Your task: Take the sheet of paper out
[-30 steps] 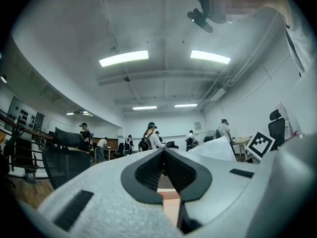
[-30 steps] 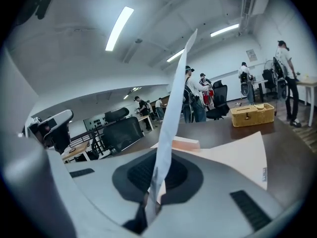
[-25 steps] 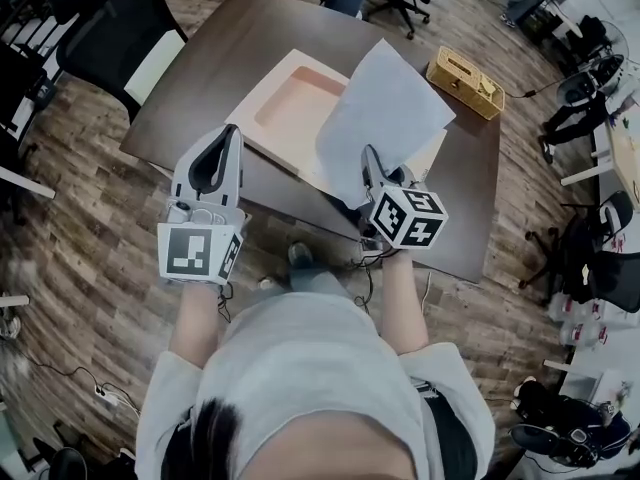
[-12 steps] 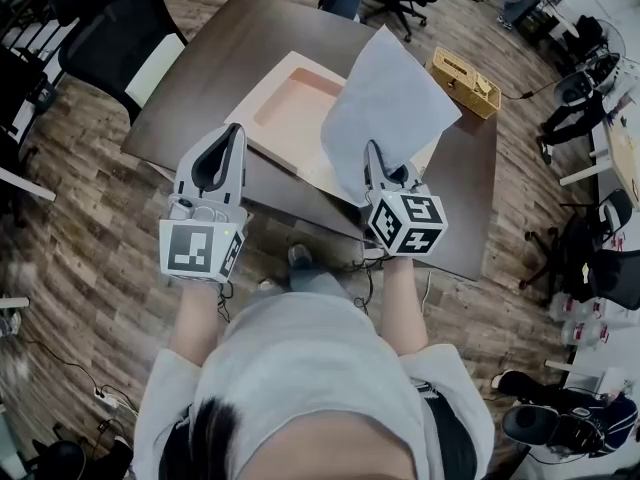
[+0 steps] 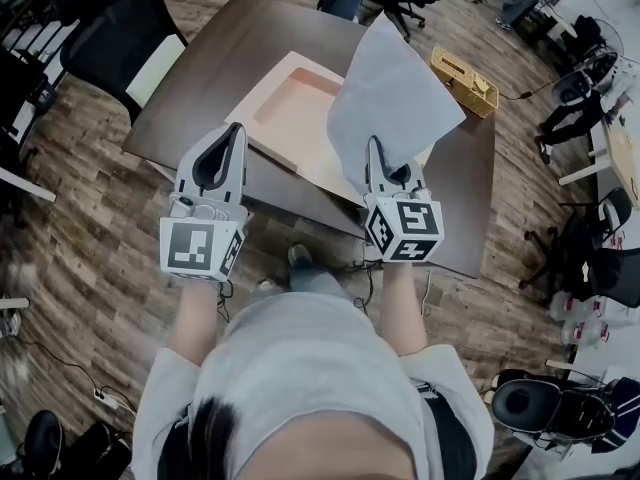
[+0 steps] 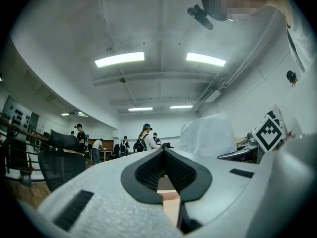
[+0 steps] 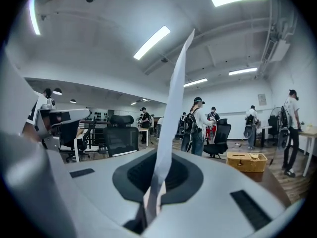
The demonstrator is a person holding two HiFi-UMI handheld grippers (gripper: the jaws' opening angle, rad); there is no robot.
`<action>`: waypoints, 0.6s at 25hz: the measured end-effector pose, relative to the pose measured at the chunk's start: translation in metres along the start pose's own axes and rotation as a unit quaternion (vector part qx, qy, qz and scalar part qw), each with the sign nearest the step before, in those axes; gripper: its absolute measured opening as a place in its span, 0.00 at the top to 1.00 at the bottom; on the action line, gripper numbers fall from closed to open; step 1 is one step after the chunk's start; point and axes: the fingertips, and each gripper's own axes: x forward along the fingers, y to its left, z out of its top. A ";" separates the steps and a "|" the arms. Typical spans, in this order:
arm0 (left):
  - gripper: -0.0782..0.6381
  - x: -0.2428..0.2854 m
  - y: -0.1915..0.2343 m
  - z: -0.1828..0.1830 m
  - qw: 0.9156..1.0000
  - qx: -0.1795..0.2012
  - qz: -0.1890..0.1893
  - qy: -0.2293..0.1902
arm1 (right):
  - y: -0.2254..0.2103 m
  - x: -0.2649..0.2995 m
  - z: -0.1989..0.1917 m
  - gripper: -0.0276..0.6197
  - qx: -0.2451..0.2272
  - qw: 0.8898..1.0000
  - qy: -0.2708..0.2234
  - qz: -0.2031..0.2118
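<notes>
Pinches the sheet of paper by its lower edge in the right hand-held gripper, jaws pressed together on it. Holds it upright in the air above the table's near edge, over the right side of the shallow peach tray. Hovers the left hand-held gripper at that near edge, jaws pressed together on nothing. Shows a yellow basket near the far right corner.
</notes>
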 end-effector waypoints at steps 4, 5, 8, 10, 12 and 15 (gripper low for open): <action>0.88 -0.003 0.000 0.001 1.000 -0.001 0.003 0.001 | 0.002 -0.005 0.007 0.94 -0.010 1.000 -0.012 -0.004; 0.88 -0.003 0.000 0.002 1.000 -0.002 0.003 0.000 | 0.002 -0.006 0.009 0.94 -0.011 1.000 -0.015 -0.004; 0.88 -0.003 0.001 0.004 1.000 -0.001 0.004 -0.001 | 0.002 -0.008 0.014 0.94 -0.021 0.999 -0.024 -0.007; 0.88 -0.006 0.002 0.004 1.000 -0.002 0.005 -0.001 | 0.005 -0.011 0.017 0.94 -0.031 0.999 -0.027 -0.010; 0.88 -0.009 0.002 0.004 1.000 -0.004 0.007 -0.001 | 0.007 -0.014 0.018 0.94 -0.036 0.999 -0.031 -0.012; 0.88 -0.013 0.002 0.004 1.000 -0.005 0.008 -0.001 | 0.009 -0.018 0.022 0.94 -0.041 0.998 -0.038 -0.014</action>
